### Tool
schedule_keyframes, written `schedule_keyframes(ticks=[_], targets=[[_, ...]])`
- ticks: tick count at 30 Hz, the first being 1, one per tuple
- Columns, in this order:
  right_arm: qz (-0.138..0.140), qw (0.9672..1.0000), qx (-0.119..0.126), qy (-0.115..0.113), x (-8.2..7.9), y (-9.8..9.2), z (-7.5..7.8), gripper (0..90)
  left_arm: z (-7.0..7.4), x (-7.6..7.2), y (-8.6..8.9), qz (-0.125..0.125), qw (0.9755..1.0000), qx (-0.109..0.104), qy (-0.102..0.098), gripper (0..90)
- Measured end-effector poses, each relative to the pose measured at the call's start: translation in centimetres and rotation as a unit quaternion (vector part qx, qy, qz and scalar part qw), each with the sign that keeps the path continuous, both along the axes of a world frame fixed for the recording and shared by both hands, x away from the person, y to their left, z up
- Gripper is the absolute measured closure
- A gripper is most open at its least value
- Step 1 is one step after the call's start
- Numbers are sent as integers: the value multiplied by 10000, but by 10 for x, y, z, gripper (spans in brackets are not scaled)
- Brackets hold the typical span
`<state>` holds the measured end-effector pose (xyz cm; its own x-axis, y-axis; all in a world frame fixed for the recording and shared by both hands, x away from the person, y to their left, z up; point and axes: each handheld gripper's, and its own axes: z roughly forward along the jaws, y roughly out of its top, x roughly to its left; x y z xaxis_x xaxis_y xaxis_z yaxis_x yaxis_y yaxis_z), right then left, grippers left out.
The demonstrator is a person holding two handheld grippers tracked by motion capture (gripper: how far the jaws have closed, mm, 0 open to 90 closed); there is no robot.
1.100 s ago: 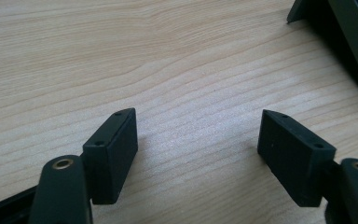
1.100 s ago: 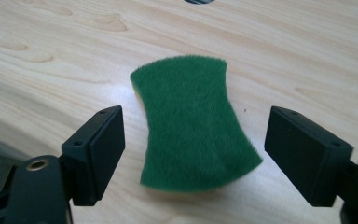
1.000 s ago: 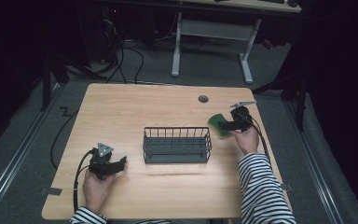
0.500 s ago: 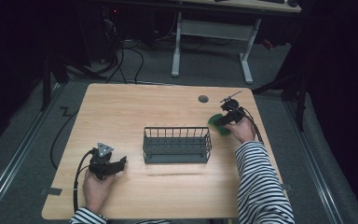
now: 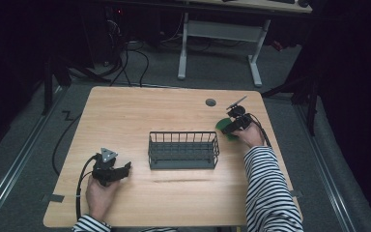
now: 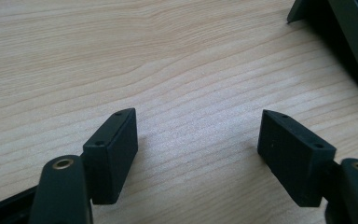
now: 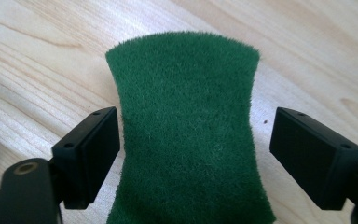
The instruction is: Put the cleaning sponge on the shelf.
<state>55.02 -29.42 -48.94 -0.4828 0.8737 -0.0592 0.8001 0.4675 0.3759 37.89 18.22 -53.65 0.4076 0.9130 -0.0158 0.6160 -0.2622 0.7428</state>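
Right gripper (image 7: 193,154) straddles the green scouring sponge (image 7: 186,130) near the table's (image 5: 125,116) right edge, jaws wide, one pad seemingly touching, probably poised to grasp; left gripper (image 6: 198,149) rests open and empty beside the wire basket (image 5: 183,150)

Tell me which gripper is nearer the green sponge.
Right. The right gripper has its open jaws either side of the green sponge, near the table's right edge. The left gripper sits open across the wire basket, far from it.
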Motion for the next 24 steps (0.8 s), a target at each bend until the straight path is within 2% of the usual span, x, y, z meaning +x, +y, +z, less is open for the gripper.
schedule_keyframes(ticks=[3, 6, 11, 19, 24], targets=[[56, 9999, -117, 28, 0, -1, -3, 225, 0, 0, 0, -4, 10000, 5, 2, 291], [147, 9999, -69, -9, -2, 0, -2, 288, 0, 0, 0, -3, 10000, 4, 2, 291], [234, 9995, -196, -94, -4, 3, 0, 301, 0, 0, 0, -2, 10000, 6, 1, 291], [330, 9991, -120, -216, -14, 5, 11, 301, 0, 0, 0, -2, 10000, 5, 0, 291], [315, 9991, 122, -267, -23, 2, 20, 301, 0, 0, 0, -3, 10000, 7, 2, 288]])
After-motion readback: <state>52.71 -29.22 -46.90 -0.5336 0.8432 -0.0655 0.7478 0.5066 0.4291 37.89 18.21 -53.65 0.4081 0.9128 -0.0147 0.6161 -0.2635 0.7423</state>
